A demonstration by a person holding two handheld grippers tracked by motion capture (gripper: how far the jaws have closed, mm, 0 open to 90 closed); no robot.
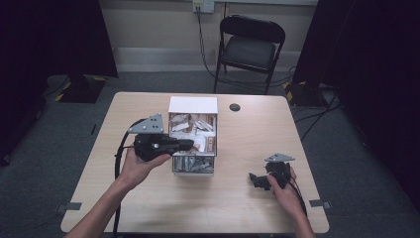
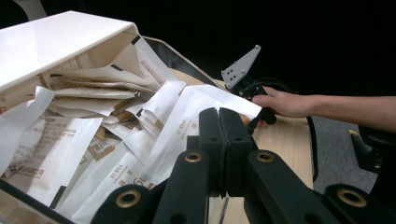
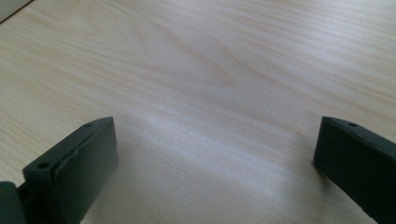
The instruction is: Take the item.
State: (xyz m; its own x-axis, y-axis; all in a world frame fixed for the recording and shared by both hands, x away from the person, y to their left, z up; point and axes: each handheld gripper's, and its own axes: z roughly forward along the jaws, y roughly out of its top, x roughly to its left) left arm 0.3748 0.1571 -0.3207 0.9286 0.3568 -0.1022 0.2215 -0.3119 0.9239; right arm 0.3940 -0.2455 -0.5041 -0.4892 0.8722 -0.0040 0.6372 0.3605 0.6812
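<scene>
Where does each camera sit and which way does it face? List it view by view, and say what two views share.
High view: above the person's side, facing forward and down on the table; both forearms show.
Left gripper view: on the left gripper, facing the box of paper packets; shut fingers show.
Right gripper view: on the right gripper, facing bare tabletop; open fingers show.
Shared: the high and left gripper views both show the box.

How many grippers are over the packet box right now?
1. The left gripper reaches over the open box of paper packets, jaws shut. The right gripper rests apart on the table, jaws open.
</scene>
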